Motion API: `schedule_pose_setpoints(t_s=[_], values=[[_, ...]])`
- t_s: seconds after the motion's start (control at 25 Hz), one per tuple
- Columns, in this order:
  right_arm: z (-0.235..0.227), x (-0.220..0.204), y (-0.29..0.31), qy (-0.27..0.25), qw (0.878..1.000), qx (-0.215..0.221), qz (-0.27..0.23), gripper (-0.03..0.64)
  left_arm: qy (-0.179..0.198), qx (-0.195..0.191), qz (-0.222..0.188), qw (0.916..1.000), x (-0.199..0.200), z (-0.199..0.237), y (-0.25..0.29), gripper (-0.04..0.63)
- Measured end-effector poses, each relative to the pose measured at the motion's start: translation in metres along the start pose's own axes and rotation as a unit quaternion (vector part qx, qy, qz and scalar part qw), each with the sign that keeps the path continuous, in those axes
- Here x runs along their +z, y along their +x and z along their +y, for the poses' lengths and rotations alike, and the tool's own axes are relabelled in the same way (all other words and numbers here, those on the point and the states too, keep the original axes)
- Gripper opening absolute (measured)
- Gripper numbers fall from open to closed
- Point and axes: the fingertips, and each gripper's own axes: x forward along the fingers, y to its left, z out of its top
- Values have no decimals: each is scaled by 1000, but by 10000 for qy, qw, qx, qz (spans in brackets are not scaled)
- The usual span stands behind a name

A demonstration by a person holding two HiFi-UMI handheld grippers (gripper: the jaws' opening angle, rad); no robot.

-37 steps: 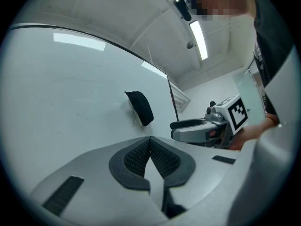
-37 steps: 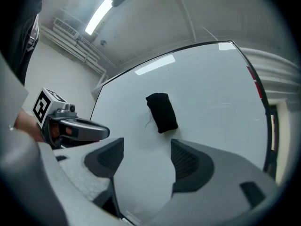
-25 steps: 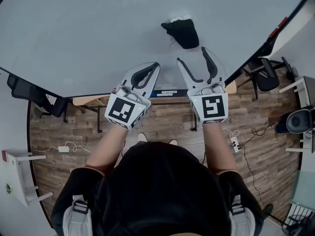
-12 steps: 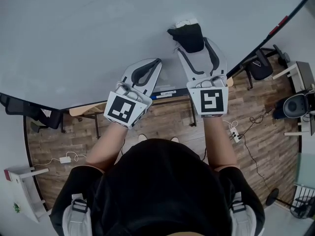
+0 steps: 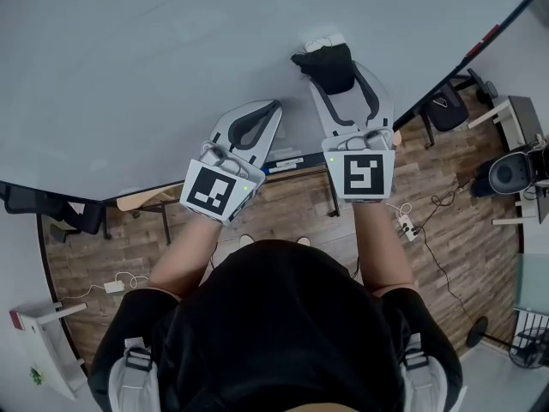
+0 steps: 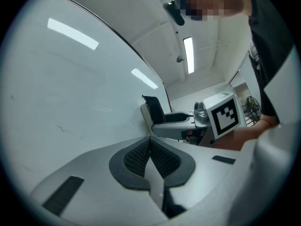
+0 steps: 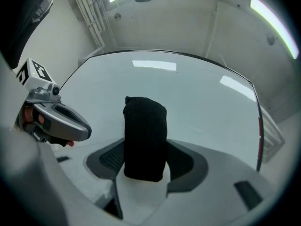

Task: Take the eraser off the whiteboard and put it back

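Observation:
A black eraser (image 5: 330, 65) clings to the whiteboard (image 5: 154, 67). My right gripper (image 5: 336, 72) reaches up to it with one finger on each side. In the right gripper view the eraser (image 7: 145, 138) fills the gap, and both dark pads (image 7: 110, 157) touch its sides. Those jaws have just been closing on it. My left gripper (image 5: 273, 110) hangs lower and to the left in front of the bare board. Its pads (image 6: 136, 157) meet with nothing between them. The right gripper (image 6: 188, 121) and the eraser (image 6: 153, 108) also show in the left gripper view.
A marker ledge (image 5: 283, 161) runs along the board's lower edge just below both grippers. A red marker (image 5: 491, 34) sits at the board's right edge. Below lie the wooden floor, office chairs (image 5: 446, 110), a power strip (image 5: 403, 226) and a white side table (image 5: 43, 350).
The right gripper rose from below the eraser until its jaws straddled it, and they have since narrowed onto its sides. The left gripper has hardly shifted.

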Motion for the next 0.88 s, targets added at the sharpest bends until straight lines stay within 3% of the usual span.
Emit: schedule_pose_setpoints(t_s=[0.56,0.88], values=[[0,5,-4,42,10000,-47,-40,224,-8,-1,46,10000,-2,3,-5,-5],[7,6,-18,465,9986,206,-174,224,16,19,74,10000,-4,-5,-9,-6]])
